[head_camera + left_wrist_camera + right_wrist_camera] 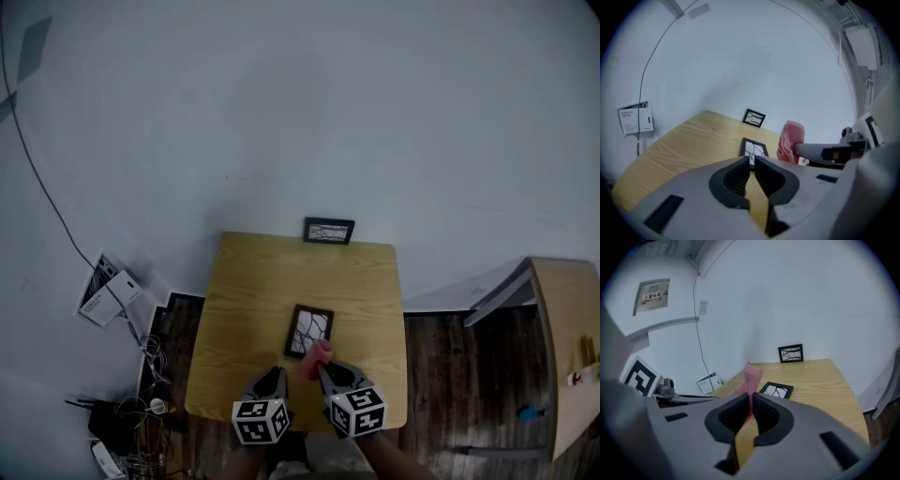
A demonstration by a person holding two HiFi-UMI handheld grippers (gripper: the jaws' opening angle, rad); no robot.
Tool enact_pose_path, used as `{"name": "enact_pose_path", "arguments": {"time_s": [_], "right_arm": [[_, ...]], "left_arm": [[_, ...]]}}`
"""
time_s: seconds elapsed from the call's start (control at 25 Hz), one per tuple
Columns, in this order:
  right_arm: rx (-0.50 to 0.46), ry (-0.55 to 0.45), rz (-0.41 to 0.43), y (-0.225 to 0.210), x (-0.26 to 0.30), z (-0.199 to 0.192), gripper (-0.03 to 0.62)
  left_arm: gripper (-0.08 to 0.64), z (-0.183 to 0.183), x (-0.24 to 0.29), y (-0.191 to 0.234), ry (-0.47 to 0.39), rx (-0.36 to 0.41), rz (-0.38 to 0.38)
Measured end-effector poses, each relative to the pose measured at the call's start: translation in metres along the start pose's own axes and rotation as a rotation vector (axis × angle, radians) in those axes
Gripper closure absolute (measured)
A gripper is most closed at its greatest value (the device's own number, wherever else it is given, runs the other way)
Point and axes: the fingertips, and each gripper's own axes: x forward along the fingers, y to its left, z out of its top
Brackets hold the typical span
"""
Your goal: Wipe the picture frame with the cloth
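Note:
A black picture frame [309, 331] lies flat on the wooden table [253, 281], near its front edge; it also shows in the left gripper view [754, 149] and the right gripper view [776, 390]. My right gripper [321, 367] [751, 397] is shut on a pink cloth [316, 355] [752, 376], which stands up out of the jaws just above the frame's near end. From the left gripper view the cloth [791, 140] hangs off to the right of the frame. My left gripper [278, 373] [751, 159] hovers beside it, jaws nearly together with nothing between them.
A second black frame [329, 230] [753, 117] [791, 353] stands against the white wall at the table's far edge. A light wooden cabinet [562, 347] is on the right. Papers and a white box [105, 292] and cables [141, 403] lie on the floor at left.

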Motion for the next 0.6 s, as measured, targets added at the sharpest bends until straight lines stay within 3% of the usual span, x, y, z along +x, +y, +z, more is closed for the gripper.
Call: {"name": "enact_pose_path", "arguments": {"time_s": [0.36, 0.6], "right_arm": [[-0.004, -0.095, 0.013, 0.062, -0.072, -0.004, 0.575], [-0.023, -0.149, 0.022, 0.099, -0.112, -0.011, 0.576]], "left_arm": [[0.554, -0.015, -0.083, -0.02, -0.033, 0.034, -0.06], [0.557, -0.024, -0.136, -0.025, -0.077, 0.007, -0.096]]}}
